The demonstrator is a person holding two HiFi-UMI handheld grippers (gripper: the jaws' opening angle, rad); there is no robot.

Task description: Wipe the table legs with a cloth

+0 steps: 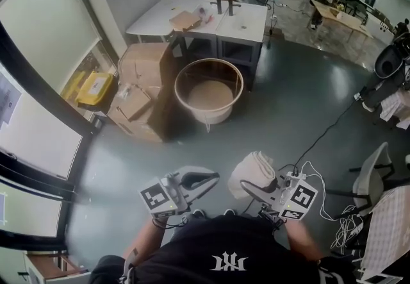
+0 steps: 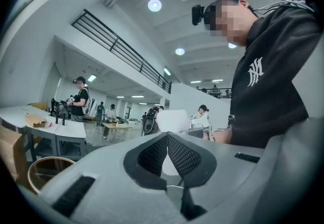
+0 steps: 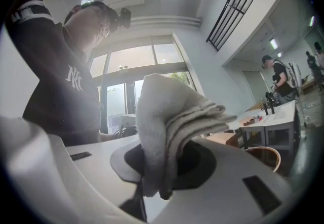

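Distance is the first trouble: the white desk stands well apart across the grey floor, so no leg is within reach and the wiping has not begun, as I judge it. Its dark legs are crowded. Cardboard boxes lie piled against the left side, and a round tub sits just in front, between the person and the desk. Reaching low past them could knock the tub or leave the legs on the boxes' side only half wiped. Between here and there a black cable runs over the floor, and white cords lie tangled just beside the right tool; a step forward with eyes on the desk could catch one of them. The cloth is up in the air, pinched in the right tool's jaws as a thick folded wad. In the right gripper view only its lower edge sits between the pads, and most of the bulk stands free above them. From that I judge that a hard rub down a leg, or a snag on the desk frame, could drag the cloth out of the grip or unfold it. The left tool has its jaws closed tip to tip on nothing, so it offers no backup hold on the cloth, and, held near the right one, it could bump a leg or the tub when both go low.
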